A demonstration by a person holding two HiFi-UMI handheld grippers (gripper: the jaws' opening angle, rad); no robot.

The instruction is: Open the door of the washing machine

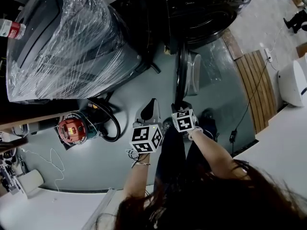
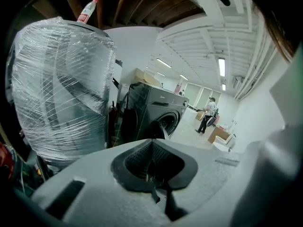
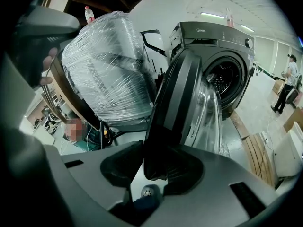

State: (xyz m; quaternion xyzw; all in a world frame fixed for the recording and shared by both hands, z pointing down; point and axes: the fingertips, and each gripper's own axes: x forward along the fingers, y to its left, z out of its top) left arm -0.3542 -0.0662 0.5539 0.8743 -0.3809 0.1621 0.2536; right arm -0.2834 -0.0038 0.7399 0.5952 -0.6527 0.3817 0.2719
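Note:
The dark grey washing machine (image 1: 206, 8) (image 2: 154, 112) (image 3: 222, 56) stands ahead with its drum opening exposed. Its round door (image 1: 182, 71) (image 3: 180, 103) is swung far out, edge-on towards me, the glass bowl facing right. My right gripper (image 1: 183, 110) (image 3: 151, 162) is shut on the door's lower rim, which sits between its jaws. My left gripper (image 1: 150, 108) (image 2: 151, 150) hangs to the left of the door, apart from it, shut with nothing between its fingers.
A large appliance wrapped in clear film (image 1: 67, 42) (image 3: 109, 65) stands left of the machine, a bottle (image 1: 12, 28) on top. A red device (image 1: 72, 128) with a black hose (image 1: 109, 123) lies on the floor. Wooden boards (image 1: 256, 85) and a white table (image 1: 283, 138) are at right. A person (image 3: 288, 82) stands far off.

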